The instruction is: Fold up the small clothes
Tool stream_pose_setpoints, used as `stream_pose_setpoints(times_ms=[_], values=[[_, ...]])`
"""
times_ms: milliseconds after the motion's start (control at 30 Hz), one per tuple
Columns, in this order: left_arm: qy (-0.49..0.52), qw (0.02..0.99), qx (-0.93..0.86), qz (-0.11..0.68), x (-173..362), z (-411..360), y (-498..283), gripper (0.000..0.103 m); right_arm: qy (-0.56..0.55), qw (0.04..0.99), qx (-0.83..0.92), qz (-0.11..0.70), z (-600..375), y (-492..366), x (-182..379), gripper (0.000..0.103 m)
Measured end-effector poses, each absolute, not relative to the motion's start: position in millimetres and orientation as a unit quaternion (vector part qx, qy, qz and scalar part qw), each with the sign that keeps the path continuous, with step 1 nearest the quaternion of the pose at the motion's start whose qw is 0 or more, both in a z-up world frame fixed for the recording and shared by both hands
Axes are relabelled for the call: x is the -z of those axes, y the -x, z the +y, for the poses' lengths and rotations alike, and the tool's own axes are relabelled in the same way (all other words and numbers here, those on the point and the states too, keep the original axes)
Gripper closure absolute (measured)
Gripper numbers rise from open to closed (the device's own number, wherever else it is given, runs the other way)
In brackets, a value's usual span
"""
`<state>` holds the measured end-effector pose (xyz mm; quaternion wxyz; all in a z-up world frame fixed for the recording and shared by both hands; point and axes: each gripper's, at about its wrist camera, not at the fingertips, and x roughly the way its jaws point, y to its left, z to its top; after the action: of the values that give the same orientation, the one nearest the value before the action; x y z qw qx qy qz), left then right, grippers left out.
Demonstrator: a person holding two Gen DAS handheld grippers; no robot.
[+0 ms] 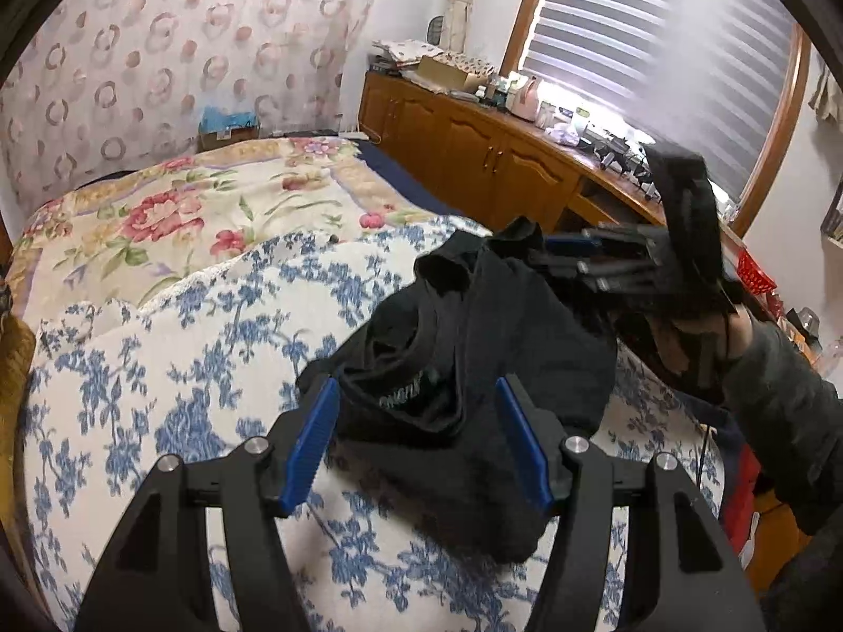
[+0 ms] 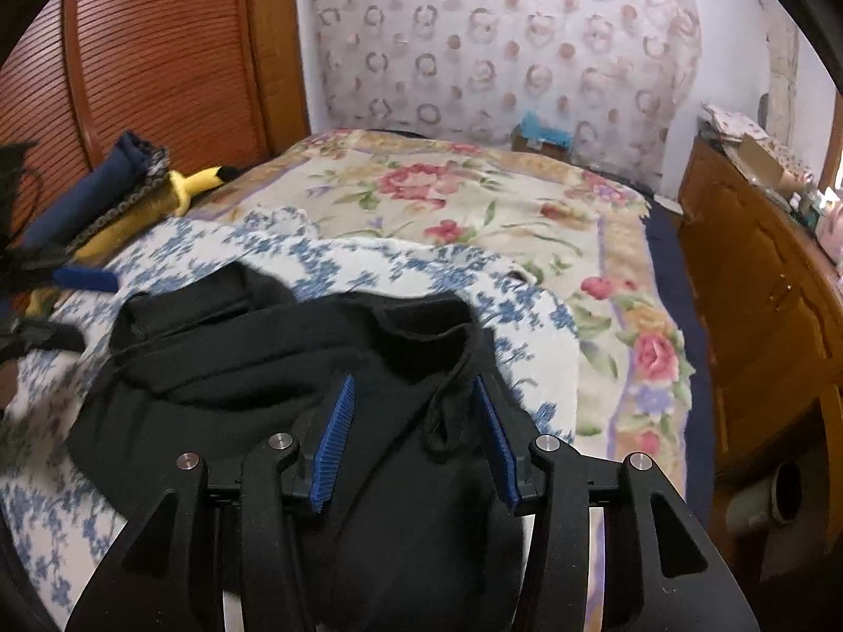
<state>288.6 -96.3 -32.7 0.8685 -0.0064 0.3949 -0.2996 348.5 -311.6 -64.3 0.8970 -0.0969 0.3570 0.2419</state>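
Observation:
A small black garment (image 1: 463,368) lies crumpled on the blue-and-white floral blanket (image 1: 158,395). In the left wrist view my left gripper (image 1: 419,395) is open, its blue pads on either side of the garment's near part with white lettering. The right gripper (image 1: 569,258) shows blurred at the garment's far right edge, held by a gloved hand. In the right wrist view my right gripper (image 2: 413,400) is open over the black garment (image 2: 295,363), with a drawstring loop between its pads. The left gripper's blue pad (image 2: 84,279) shows at the far left.
A flowered quilt (image 1: 184,210) covers the far bed. A wooden cabinet (image 1: 474,147) with clutter runs along the right under a window blind. A yellow plush toy (image 2: 195,184) and a navy roll (image 2: 89,195) lie by the wooden slatted door (image 2: 158,52).

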Motion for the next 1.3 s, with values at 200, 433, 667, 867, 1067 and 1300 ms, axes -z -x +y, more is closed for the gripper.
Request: stream_pose_setpoints(times_ms=[200,433,667,867,1067,1300], values=[[-0.011,0.860,0.295,0.416,50.4,-99.3,-285.3,0.042,0.091,0.902,-0.226,0.356,-320.8,-376.2,68.9,0.053],[-0.039,0.891,0.224,0.393,63.1,-105.7,-316.4,0.042,0.081,0.911,-0.247,0.321,-320.9,-386.7,53.6,0.097],[0.015,0.901,0.172,0.397,62.0,-82.0,-333.1,0.042,0.066,0.917,-0.195,0.341,-328.8,-394.3,53.3,0.066],[0.050,0.886,0.202,0.414,66.7,-82.2,-317.2,0.042,0.032,0.902,-0.224,0.369,-342.0,-378.8,61.1,0.036],[0.047,0.871,0.217,0.439,81.3,-97.8,-323.6,0.042,0.014,0.877,-0.238,0.416,-343.6,-382.9,86.1,0.035],[0.052,0.859,0.225,0.457,91.9,-108.4,-335.9,0.042,-0.020,0.860,-0.259,0.439,-342.5,-391.1,98.1,0.035]])
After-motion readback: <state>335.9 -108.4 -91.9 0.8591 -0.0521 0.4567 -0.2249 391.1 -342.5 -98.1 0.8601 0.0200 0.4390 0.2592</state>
